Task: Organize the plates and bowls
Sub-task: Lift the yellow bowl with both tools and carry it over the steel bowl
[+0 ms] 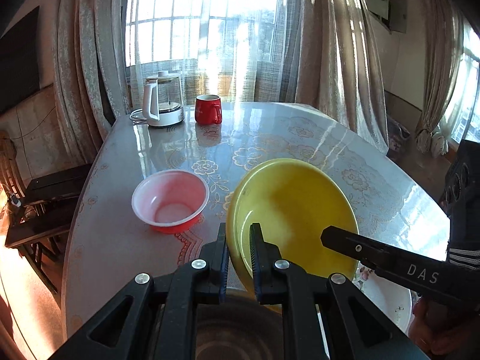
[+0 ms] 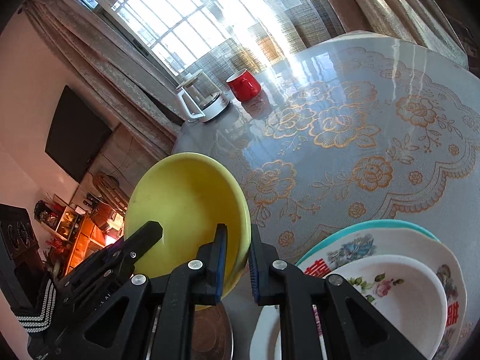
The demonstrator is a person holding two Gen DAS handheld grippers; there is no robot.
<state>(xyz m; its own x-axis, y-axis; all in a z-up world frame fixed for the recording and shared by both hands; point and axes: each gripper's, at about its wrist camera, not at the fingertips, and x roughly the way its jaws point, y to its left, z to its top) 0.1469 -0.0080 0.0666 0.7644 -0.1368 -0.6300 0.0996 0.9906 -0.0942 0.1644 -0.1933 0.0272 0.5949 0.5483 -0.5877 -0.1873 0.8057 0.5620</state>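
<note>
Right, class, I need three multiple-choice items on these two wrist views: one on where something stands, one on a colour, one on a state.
1. Where does the red mug stand?
A. beside the kettle
B. inside the pink bowl
C. on the stacked plates

2. What colour is the held plate?
A. teal
B. yellow
C. white

3. How is that plate held?
A. by neither gripper
B. by one gripper only
C. by both, one on each rim

Answers: 1 A, the mug stands right of the kettle at the table's far end. 2 B, it is yellow in both views. 3 C, the left gripper and right gripper each clamp its rim.
</note>
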